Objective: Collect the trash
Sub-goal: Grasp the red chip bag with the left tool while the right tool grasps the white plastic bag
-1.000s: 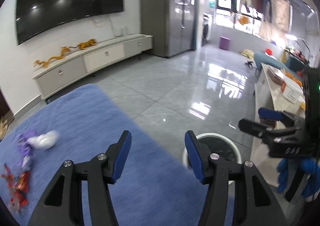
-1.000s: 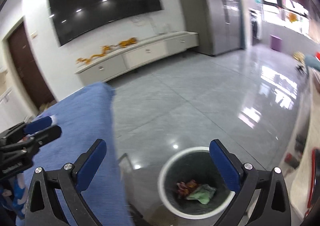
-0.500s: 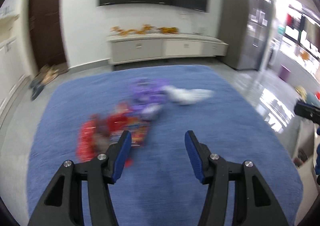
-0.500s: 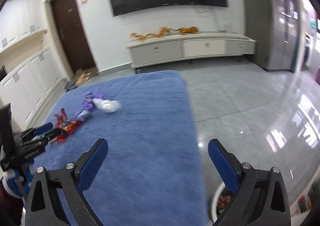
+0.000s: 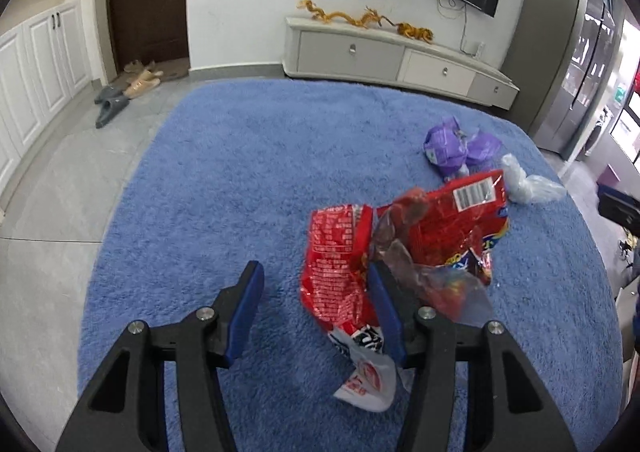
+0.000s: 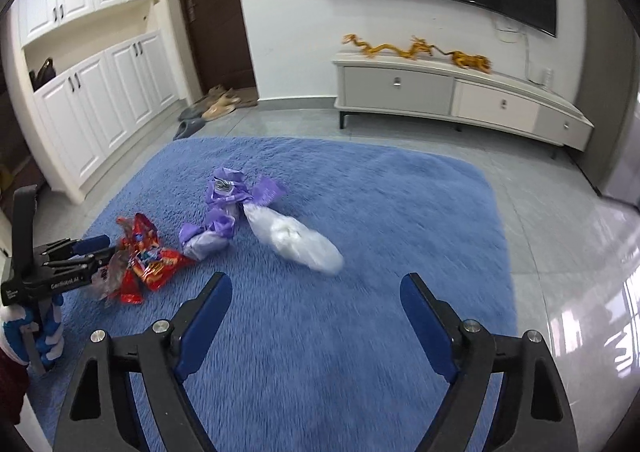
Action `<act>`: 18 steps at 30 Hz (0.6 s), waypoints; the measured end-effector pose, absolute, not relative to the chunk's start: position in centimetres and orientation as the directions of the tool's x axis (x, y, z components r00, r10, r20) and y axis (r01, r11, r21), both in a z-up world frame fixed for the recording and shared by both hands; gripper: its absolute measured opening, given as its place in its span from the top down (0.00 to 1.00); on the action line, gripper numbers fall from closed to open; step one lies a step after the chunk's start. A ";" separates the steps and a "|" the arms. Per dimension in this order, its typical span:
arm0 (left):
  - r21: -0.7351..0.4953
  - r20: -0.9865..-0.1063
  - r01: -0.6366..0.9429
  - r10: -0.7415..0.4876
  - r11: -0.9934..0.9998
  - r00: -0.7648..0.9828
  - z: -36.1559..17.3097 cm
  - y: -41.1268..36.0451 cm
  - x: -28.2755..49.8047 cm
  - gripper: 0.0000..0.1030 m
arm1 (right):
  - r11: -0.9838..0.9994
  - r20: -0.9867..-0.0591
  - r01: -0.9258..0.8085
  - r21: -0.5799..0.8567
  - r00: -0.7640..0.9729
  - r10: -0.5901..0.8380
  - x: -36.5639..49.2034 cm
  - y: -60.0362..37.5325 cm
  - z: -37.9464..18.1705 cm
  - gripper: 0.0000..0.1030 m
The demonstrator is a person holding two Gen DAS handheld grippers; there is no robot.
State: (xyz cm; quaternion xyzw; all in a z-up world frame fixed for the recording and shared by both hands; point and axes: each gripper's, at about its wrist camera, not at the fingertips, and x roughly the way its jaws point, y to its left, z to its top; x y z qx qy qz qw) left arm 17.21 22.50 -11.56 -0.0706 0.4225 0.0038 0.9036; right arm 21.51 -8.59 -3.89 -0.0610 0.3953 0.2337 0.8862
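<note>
left gripper (image 5: pixel 316 304) spread wide, nosing onto red wrapper (image 5: pixel 340 272), long axis running along fingers | right gripper (image 6: pixel 316 316) spread, empty, hanging farther back over rug (image 6: pixel 380 191)

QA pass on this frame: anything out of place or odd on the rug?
Yes: trash is strewn on the blue rug. Crumpled red snack bags lie torn open at the left gripper, whose jaws stand open; purple wrappers and a clear plastic bag lie beyond. Right gripper is open, holding nothing.
</note>
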 end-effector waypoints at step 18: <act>-0.155 -0.749 -0.042 -0.090 0.987 0.656 -11.4 21.9 17.3 0.71 | 0.842 -0.808 -0.538 0.040 0.478 0.344 27.0 -4.0 -9.9 0.71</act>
